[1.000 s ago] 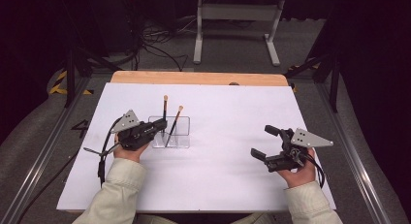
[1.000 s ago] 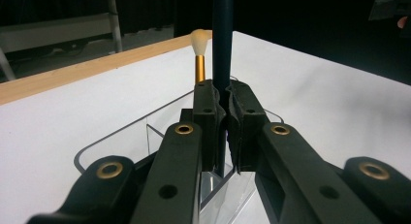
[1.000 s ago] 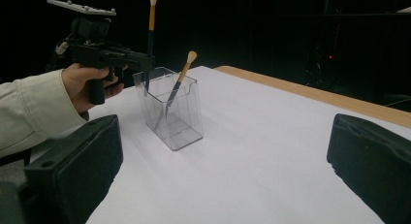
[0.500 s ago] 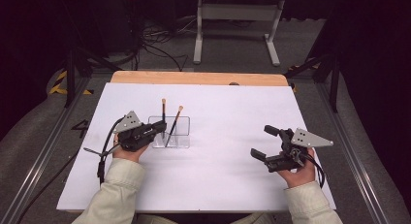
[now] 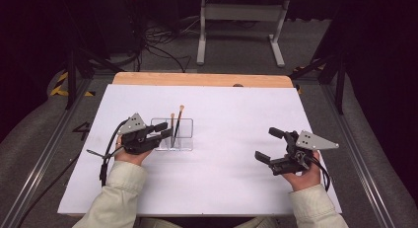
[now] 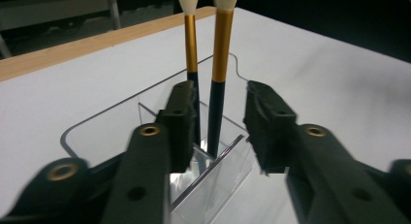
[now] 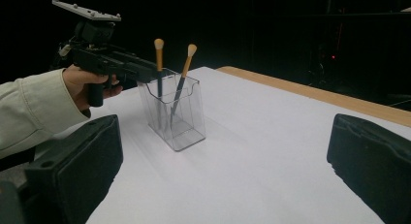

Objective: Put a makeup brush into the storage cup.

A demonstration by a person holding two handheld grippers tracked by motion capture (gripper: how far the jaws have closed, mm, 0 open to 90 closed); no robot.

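In the high view, a clear holder is seen on the white table, left of the middle, with two brushes standing in it, their pale tips up. The left gripper is held level at the holder's left side, its jaws reaching over the near wall toward the brush stems. The right gripper is kept well apart at the right of the table, jaws spread wide and empty, the wrist resting low near the table edge.

In the left gripper view, the two brushes are seen rising nearly upright between and just beyond the jaws, gold ferrules above dark handles. The jaws are parted, one on each side of the stems; the left jaw lies just beside the left brush, and whether it touches cannot be told. Nothing is clamped yet. The long axis of the brushes runs across the jaws' closing line, so a squeeze is judged able to catch one stem or both.

In the right gripper view, the holder is seen far off beyond the widely opened jaws, with the left gripper at its rim. The left hand is clearly the nearer one.
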